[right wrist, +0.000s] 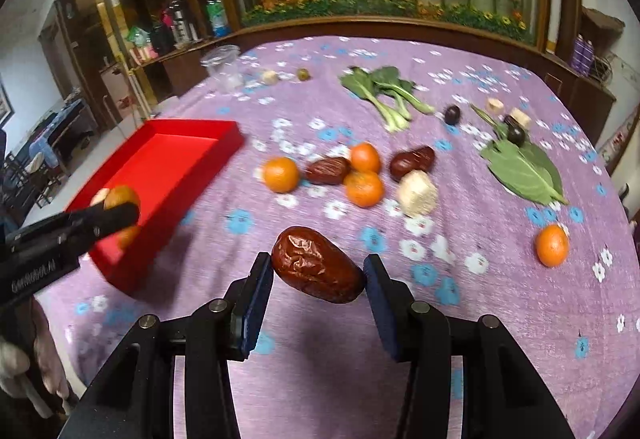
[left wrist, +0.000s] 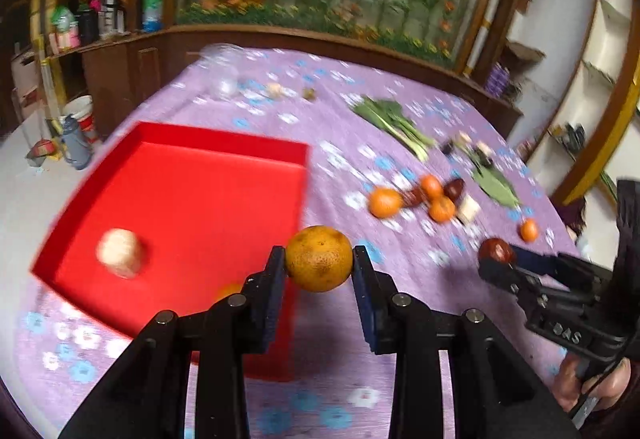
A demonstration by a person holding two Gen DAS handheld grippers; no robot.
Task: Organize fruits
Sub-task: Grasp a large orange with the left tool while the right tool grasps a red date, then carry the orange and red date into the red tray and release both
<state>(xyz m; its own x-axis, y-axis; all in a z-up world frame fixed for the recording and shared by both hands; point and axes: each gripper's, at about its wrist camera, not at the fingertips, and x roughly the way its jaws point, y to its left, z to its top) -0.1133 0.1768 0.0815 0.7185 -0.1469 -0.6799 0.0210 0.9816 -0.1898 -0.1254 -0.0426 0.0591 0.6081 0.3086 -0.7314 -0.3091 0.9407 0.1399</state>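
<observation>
My left gripper (left wrist: 319, 262) is shut on a yellow-orange tangerine (left wrist: 319, 258), held above the near right corner of the red tray (left wrist: 224, 151). A pale round piece (left wrist: 120, 253) and an orange fruit (left wrist: 228, 291) lie in the tray. My right gripper (right wrist: 319, 273) is shut on a wrinkled red date (right wrist: 318, 265), held above the purple cloth; it also shows in the left wrist view (left wrist: 500, 259). Three tangerines (right wrist: 281, 174) and two dates (right wrist: 328, 170) lie clustered mid-table. One more tangerine (right wrist: 552, 245) lies at the right.
Leafy greens (right wrist: 386, 91), a big leaf (right wrist: 520, 167), dark plums (right wrist: 452, 115), pale chunks (right wrist: 417, 193) and a clear plastic cup (right wrist: 222, 65) lie on the flowered purple tablecloth (right wrist: 320, 359). A wooden cabinet with bottles stands behind.
</observation>
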